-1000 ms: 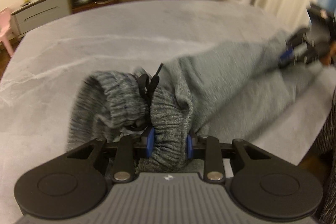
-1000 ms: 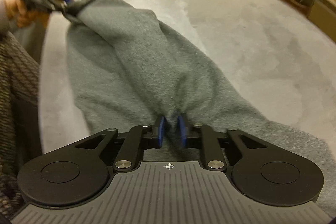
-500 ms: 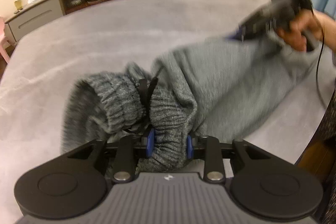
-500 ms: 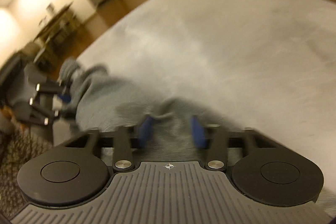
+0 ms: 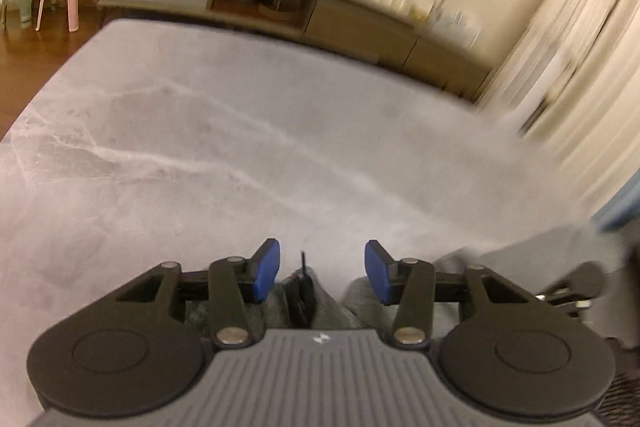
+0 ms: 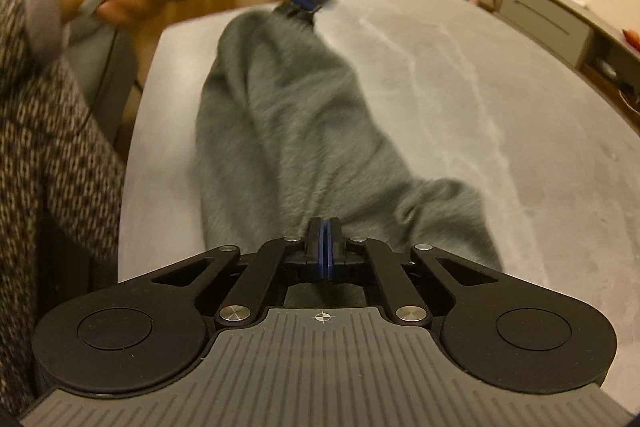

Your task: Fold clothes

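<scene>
Barely started, I'd say. The grey sweatpants (image 6: 304, 131) lie stretched out, unfolded, along the near edge of the marble table (image 6: 520, 107). The left gripper (image 5: 322, 269) has just been opening; its jaws stand wide with nothing pinched, the waistband just below. The right gripper (image 6: 323, 254) is pinched fully together right over the fabric's near end; can't tell if it's got any cloth. All the folds are left.

Left gripper (image 5: 322, 271) jaws just opening, pads apart, right gripper (image 6: 323, 251) jaws just closed, pads together
</scene>
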Demonstrator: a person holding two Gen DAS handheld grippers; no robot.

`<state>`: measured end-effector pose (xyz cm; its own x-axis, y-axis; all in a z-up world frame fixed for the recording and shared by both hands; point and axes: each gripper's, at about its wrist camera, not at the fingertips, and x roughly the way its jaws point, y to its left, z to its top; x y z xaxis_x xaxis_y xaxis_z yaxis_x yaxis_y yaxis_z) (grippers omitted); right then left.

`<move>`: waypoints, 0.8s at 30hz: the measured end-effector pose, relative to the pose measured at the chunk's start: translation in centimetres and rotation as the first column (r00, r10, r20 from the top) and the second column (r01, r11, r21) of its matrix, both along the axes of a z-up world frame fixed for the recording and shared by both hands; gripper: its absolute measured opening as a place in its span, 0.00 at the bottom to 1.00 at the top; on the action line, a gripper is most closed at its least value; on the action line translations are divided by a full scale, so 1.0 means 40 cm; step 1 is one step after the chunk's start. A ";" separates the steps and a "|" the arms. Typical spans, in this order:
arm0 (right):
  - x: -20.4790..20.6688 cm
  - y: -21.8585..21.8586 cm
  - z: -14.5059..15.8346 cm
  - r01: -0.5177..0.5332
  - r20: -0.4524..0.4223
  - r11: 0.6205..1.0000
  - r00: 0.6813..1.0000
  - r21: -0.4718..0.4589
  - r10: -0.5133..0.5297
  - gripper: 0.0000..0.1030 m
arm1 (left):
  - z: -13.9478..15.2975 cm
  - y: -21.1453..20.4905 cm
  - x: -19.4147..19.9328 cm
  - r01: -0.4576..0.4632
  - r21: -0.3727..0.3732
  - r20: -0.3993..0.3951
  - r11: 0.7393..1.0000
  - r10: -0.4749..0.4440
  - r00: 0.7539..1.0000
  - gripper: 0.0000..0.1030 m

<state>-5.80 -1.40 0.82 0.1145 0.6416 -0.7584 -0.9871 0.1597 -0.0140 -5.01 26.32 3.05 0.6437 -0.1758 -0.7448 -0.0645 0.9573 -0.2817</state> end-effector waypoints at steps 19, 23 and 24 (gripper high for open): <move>0.271 -0.129 0.028 0.397 -0.329 0.913 0.877 0.089 -0.349 0.51 | -0.010 0.300 -0.185 -0.401 -0.497 0.055 0.770 0.489 0.871 0.03; 0.315 -0.143 -0.006 0.500 -0.343 0.865 0.820 0.041 -0.458 0.61 | -0.026 0.284 -0.188 -0.445 -0.443 0.020 0.778 0.505 0.863 0.09; 0.315 -0.140 -0.007 0.513 -0.334 0.857 0.816 0.042 -0.472 0.66 | -0.023 0.270 -0.178 -0.418 -0.420 0.018 0.805 0.468 0.884 0.14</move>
